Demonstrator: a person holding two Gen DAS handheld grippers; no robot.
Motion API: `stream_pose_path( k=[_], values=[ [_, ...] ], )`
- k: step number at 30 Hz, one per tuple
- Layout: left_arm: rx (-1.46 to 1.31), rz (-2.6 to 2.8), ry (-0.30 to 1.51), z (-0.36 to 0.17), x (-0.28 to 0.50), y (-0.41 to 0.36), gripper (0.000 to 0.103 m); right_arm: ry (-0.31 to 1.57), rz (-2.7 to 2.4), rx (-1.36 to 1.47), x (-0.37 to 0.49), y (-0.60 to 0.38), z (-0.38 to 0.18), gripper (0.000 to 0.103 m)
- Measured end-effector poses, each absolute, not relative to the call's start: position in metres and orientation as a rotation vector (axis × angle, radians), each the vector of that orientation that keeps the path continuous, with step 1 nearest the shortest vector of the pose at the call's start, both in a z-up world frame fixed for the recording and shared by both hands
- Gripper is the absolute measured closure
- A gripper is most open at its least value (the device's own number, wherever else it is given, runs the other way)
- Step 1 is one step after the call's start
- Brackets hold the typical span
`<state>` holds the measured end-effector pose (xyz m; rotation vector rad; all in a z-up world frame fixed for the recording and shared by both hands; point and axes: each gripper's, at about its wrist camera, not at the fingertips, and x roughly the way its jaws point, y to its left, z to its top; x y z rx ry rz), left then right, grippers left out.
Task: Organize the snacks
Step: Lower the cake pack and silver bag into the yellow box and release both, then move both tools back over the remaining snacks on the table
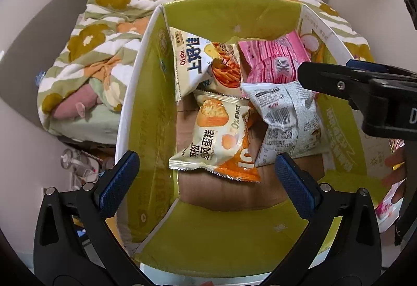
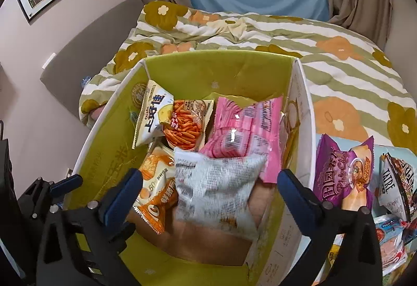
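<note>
An open cardboard box [image 1: 146,109] with green flaps, also in the right wrist view [image 2: 104,145], holds several snack packs: a white Oishi bag [image 1: 190,62] [image 2: 153,114], an orange stick-snack bag [image 2: 186,127], a pink pack [image 1: 271,59] [image 2: 242,132], a cake pack [image 1: 219,135] [image 2: 156,181] and a grey-white pack [image 1: 286,116] [image 2: 216,189], which looks blurred. My left gripper [image 1: 207,179] is open and empty above the box. My right gripper [image 2: 209,194] is open over the grey-white pack; it shows in the left wrist view [image 1: 338,80].
A purple chip bag [image 2: 344,171], a Taire bag [image 2: 396,187] and more packs lie right of the box. A flowered quilt [image 2: 260,33] covers the bed behind. A wall and headboard [image 2: 86,51] stand at the left.
</note>
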<state>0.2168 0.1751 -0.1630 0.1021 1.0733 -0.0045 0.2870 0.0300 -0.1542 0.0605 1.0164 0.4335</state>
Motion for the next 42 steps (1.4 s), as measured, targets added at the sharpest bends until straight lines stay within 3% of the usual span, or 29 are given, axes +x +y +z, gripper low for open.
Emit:
stream_pose_path(
  k=[23, 34, 42],
  values=[
    [0.105, -0.018, 0.936, -0.083, 0.181, 0.138, 0.0, 0.866, 0.378, 0.117, 0.227, -0.028, -0.072, 0.0],
    [0.05, -0.105, 0.919, -0.072, 0.146, 0.042, 0.0, 0.778, 0.261, 0.104, 0.159, -0.149, -0.037, 0.0],
    [0.079, -0.184, 0.986, -0.099, 0.12, -0.052, 0.0, 0.793, 0.107, 0.096, 0.119, -0.253, -0.05, 0.0]
  ],
)
